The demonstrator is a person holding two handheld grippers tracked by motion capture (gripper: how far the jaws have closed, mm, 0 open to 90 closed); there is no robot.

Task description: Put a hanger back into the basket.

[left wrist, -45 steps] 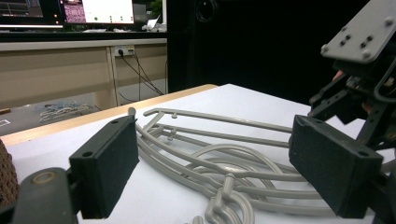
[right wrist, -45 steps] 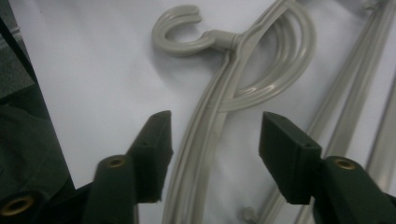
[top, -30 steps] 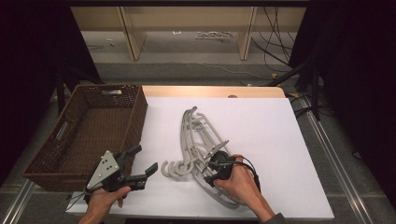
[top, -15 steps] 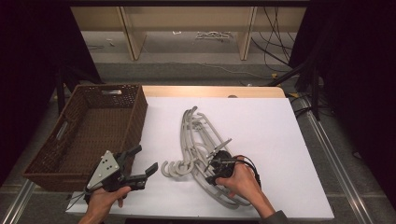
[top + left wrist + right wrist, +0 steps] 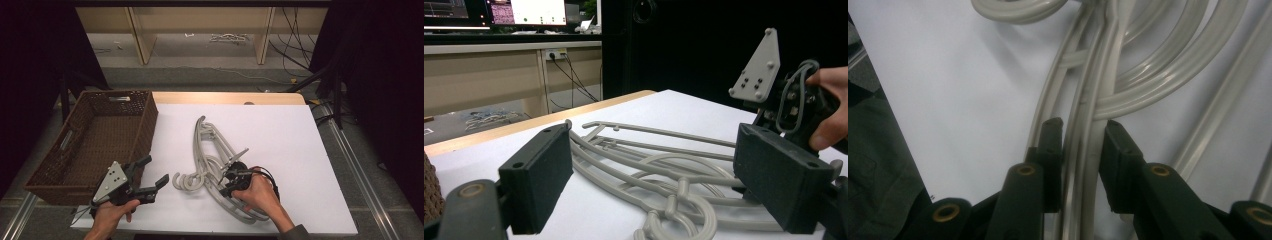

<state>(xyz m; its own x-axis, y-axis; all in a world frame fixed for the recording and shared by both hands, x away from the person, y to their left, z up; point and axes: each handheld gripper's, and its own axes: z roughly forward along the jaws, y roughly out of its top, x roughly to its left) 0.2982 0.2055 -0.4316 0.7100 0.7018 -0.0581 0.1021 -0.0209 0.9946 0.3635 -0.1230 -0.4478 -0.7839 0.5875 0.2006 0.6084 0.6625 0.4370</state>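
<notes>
The right gripper (image 5: 1082,135) has just been closing its jaws, and in the right gripper view they stand narrow on either side of a curved arm of the grey hangers (image 5: 212,160), the pads at or nearly against the plastic. The hangers lie in an overlapping pile on the white table top (image 5: 280,130), to the right of the wicker basket (image 5: 90,145), hooks towards the person. The left gripper (image 5: 152,177) sits just in front of the basket's near corner, jaws wide apart with nothing between them, pointing at the hooks
</notes>
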